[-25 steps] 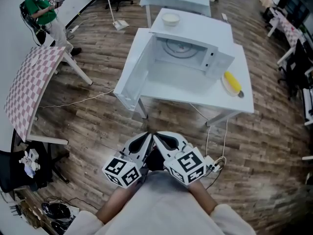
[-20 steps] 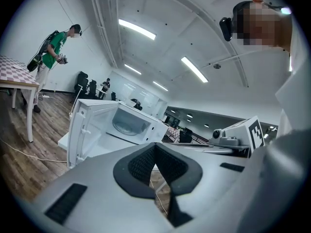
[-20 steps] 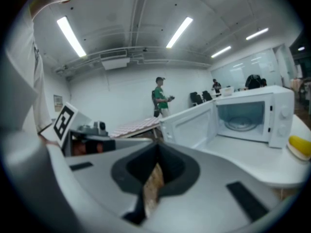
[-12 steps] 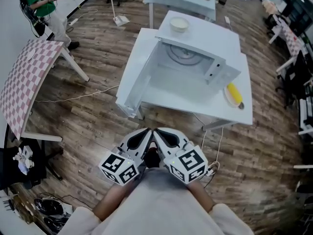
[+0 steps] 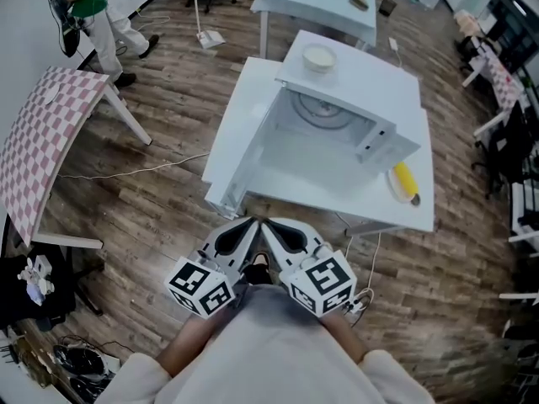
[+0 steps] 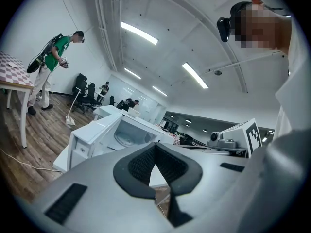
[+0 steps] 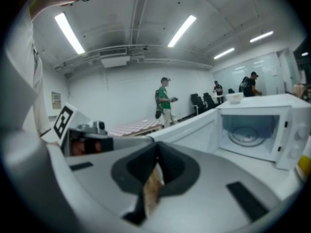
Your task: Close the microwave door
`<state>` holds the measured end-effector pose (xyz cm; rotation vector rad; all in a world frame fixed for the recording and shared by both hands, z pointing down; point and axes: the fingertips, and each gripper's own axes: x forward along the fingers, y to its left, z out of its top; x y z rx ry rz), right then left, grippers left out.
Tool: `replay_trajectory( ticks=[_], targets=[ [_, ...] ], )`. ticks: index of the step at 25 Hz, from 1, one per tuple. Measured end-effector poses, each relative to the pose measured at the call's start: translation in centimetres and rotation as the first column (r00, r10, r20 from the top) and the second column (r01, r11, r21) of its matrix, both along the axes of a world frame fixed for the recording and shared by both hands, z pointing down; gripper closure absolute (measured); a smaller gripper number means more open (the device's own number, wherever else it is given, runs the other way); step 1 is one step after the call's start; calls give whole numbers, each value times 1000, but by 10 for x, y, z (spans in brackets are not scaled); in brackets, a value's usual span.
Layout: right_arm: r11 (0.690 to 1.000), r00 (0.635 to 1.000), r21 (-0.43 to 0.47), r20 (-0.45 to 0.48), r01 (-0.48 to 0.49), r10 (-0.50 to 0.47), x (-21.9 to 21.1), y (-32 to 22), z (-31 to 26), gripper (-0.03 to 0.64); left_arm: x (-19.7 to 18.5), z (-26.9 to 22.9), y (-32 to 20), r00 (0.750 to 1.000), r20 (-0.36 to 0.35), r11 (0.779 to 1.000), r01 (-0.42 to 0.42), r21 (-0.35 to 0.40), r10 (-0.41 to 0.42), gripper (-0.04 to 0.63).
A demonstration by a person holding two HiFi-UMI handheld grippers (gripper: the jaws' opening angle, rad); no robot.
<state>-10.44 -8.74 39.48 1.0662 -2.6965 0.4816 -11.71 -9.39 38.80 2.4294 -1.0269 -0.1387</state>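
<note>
Approach looks like the current step: left gripper (image 5: 251,225) and right gripper (image 5: 269,225), both closed and empty, hang at 6 o'clock of the open microwave door (image 5: 238,133), which next needs pushing shut.

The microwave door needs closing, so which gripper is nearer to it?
Left. The left gripper hangs just short of the swung-out end of the microwave door, not touching it; the right gripper is beside it, farther to the right.

microwave (image 5: 354,82) drawn a little closer in the head view, person in green (image 5: 88,2) apparently stepping rightward
</note>
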Motion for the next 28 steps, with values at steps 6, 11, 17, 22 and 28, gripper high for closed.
replay_trajectory(
  ticks=[6,11,17,22,28],
  targets=[
    [999,999,25,9,-32,32,-3,-22,-7,594,-3,-9,-22,1000,0,999,-26,33,26,578],
    [998,999,38,21,-41,40,-11,-28,-9,594,-12,-12,-30,1000,-12,999,-23,42,23,578],
    [999,999,27,49,-17,16,-20,-28,-9,594,-22,-14,-31,1000,-19,999,22,39,-21,578],
    [999,997,35,74,23,-26,-30,-36,-13,594,-36,-21,-37,998,-36,998,53,42,-51,578],
    [999,996,21,84,43,-45,-32,-46,-11,594,-54,-27,-48,993,-48,993,109,46,-107,578]
  ],
)
